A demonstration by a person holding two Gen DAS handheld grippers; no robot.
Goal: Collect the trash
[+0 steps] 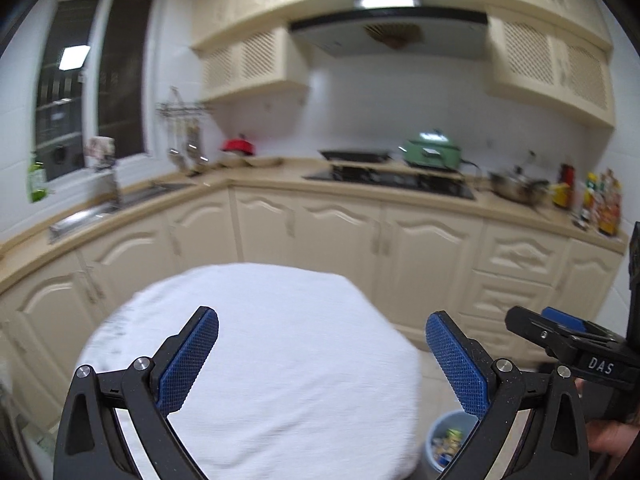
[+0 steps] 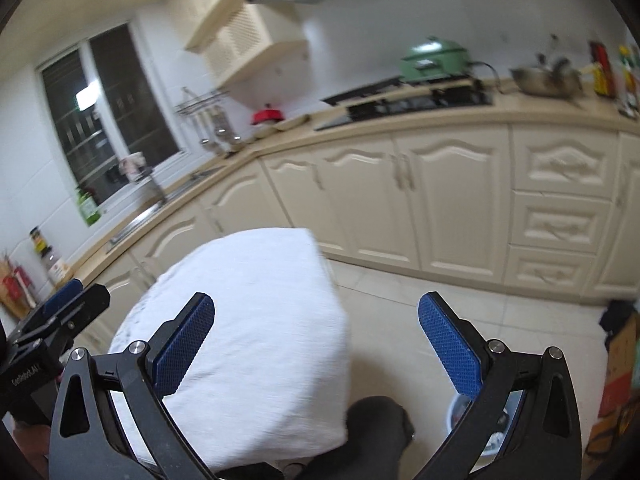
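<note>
A pale blue trash bin (image 1: 450, 442), holding mixed scraps, stands on the tiled floor (image 2: 404, 300) below and just behind the right finger of each pair of tongs, beside a round surface covered with a white cloth (image 1: 280, 360). The left tongs (image 1: 322, 356) are spread wide and grip nothing; the cloth-covered surface lies beneath and ahead of them. The right tongs (image 2: 316, 340) are likewise spread wide and empty, with the cloth under their left finger and bare floor under their right; a dark rounded object (image 2: 378, 428), too blurred to identify, sits low between the fingers. Each pair of tongs appears at the edge of the other's view. Farther ahead of both run cream cabinets (image 1: 344, 232), with a hob (image 1: 392, 182), a green pot (image 1: 432, 152) and a red pot (image 1: 239, 146) on the kitchen surface (image 1: 276, 174), and a sink (image 1: 108, 206) ahead to the left under a dark window (image 1: 92, 80).
</note>
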